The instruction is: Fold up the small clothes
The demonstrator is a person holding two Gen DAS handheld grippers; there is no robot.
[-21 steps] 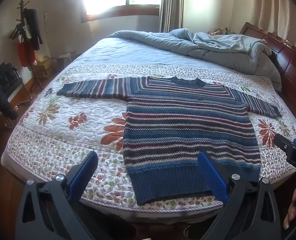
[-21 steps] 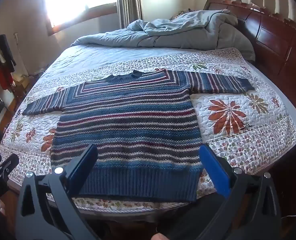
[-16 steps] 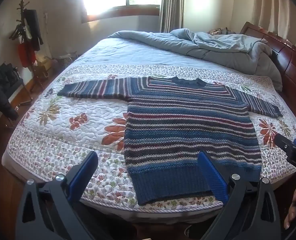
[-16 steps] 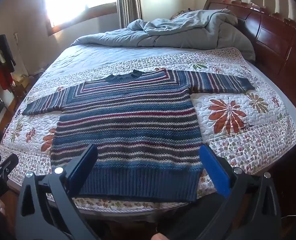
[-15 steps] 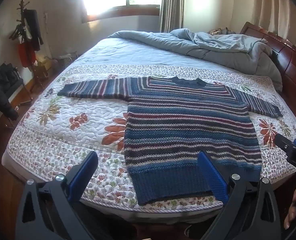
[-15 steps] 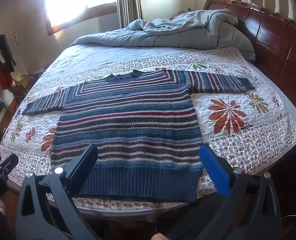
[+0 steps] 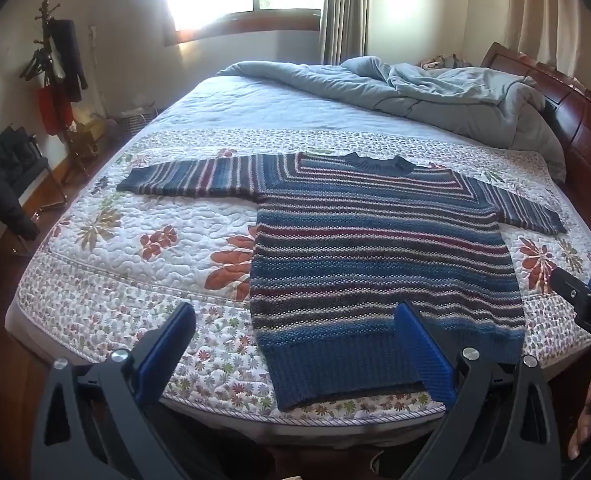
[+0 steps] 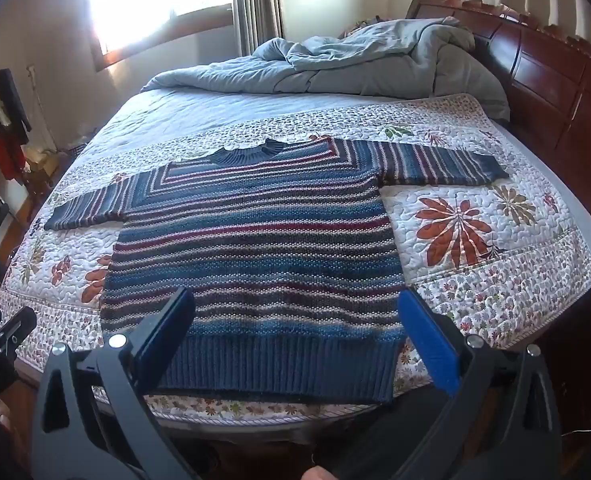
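A blue striped knit sweater (image 7: 379, 248) lies flat, front up, on a floral quilt (image 7: 135, 248), both sleeves spread out sideways, hem toward me. It also shows in the right wrist view (image 8: 255, 248). My left gripper (image 7: 295, 320) is open and empty, held above the bed's near edge over the hem's left corner. My right gripper (image 8: 295, 308) is open and empty, held above the hem's middle. The right gripper's tip shows at the right edge of the left wrist view (image 7: 587, 304).
A rumpled grey-blue duvet (image 7: 435, 96) is heaped at the far end of the bed. A dark wooden headboard (image 8: 555, 80) runs along the right. A coat stand (image 7: 55, 72) and a dark chair (image 7: 3, 176) stand left of the bed.
Both views have shifted only slightly; the sweater lies as before and both grippers stay open.
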